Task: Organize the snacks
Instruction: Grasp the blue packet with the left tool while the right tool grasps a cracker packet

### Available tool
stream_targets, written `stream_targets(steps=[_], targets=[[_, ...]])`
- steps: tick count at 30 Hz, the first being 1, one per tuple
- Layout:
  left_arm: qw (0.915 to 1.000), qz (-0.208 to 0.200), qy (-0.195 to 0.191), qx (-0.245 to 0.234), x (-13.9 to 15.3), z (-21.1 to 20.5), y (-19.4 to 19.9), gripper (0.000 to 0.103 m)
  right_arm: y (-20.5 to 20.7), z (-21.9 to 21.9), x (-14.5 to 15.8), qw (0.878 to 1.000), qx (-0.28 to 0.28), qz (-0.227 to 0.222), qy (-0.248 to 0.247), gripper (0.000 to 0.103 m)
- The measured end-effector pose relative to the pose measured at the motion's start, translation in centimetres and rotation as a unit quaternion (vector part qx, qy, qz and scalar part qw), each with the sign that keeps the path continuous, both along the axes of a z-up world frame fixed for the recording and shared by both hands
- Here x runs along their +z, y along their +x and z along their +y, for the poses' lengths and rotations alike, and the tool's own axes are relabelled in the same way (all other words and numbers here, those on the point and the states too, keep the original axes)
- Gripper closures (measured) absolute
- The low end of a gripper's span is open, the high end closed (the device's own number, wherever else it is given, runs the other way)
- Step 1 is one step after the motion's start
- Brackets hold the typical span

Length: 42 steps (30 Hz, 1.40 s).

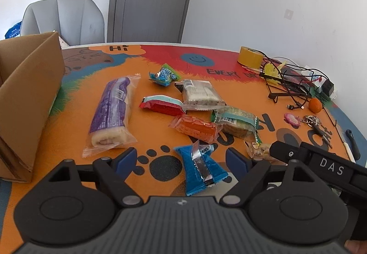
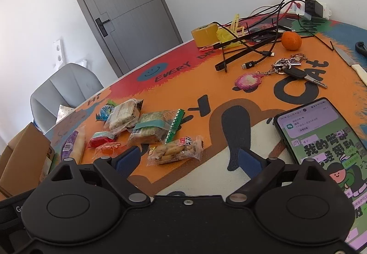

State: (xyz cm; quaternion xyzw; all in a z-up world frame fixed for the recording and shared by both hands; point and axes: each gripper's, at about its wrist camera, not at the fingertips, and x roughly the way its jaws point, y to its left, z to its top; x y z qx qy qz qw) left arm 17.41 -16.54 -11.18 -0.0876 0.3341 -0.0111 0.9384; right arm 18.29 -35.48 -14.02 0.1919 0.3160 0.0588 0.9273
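Several wrapped snacks lie on the colourful table mat [image 1: 151, 132]. My left gripper [image 1: 181, 159] is open low over the mat, and a blue packet [image 1: 201, 169] lies loose between its fingers. Beyond it are a long purple roll cake [image 1: 110, 111], a red packet [image 1: 160, 104], an orange packet [image 1: 195, 127], a pale cake packet [image 1: 201, 93], a green-edged packet [image 1: 238, 121] and a small blue candy bag [image 1: 164, 75]. My right gripper [image 2: 189, 158] is open too, with a clear biscuit packet [image 2: 176, 150] just ahead of its left finger. An open cardboard box [image 1: 27, 93] stands at the left.
A phone [image 2: 321, 139] with its screen lit lies right of my right gripper. Farther back are keys [image 2: 296, 70], an orange [image 2: 291, 40], a yellow tape roll [image 2: 205, 33], tangled cables [image 2: 252, 47] and a knife [image 2: 353, 65]. A grey chair [image 1: 64, 17] stands behind the table.
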Motion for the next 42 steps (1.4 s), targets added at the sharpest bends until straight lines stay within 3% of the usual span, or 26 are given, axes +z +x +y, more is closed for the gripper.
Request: stream_targets(steps=[3, 7, 9, 20, 29, 32, 33, 34, 37, 42], targets=[[0.9999, 0.009, -0.003, -0.004, -0.7, -0.3, 0.7, 0.032, 0.3, -0.1, -0.2, 1.000, 0.004, -0.001, 0.000, 0.010], [0.9999, 0.015, -0.001, -0.006, -1.0, -0.4, 1.1, 0.069, 0.7, 0.3, -0.2, 1.000, 0.010, -0.003, -0.004, 0.010], [0.9998, 0.015, -0.008, -0.004, -0.9, 0.0, 1.2, 0.073, 1.0, 0.6, -0.2, 1.000, 0.014, -0.004, -0.005, 0.010], [0.9998, -0.006, 0.001, 0.019, 0.5, 1.7, 1.1, 0.074, 2.1, 2.8, -0.1, 0.999, 0.029, -0.006, -0.038, 0.008], [0.9993, -0.017, 0.000, 0.033, 1.4, 3.0, 0.6, 0.075, 3.1, 5.1, -0.2, 0.995, 0.038, -0.003, -0.094, 0.009], [0.9992, -0.023, -0.001, 0.034, 1.9, 3.2, 0.3, 0.075, 3.0, 5.9, -0.2, 0.992, 0.044, -0.005, -0.119, 0.028], [0.9991, -0.026, -0.002, 0.034, 2.0, 3.2, 0.2, 0.075, 2.9, 6.0, -0.2, 0.991, 0.046, -0.009, -0.125, 0.045], [0.9990, -0.028, -0.002, 0.034, 2.2, 3.3, 0.0, 0.075, 2.7, 6.0, -0.1, 0.991, 0.051, -0.014, -0.123, 0.049], [0.9987, -0.037, -0.004, 0.035, 2.7, 3.5, -0.4, 0.075, 1.8, 5.5, 0.6, 0.994, 0.066, -0.037, -0.077, 0.051], [0.9976, -0.055, -0.006, 0.042, 3.8, 4.1, -1.4, 0.075, 0.5, 6.0, 2.7, 0.991, 0.075, -0.074, -0.079, 0.051]])
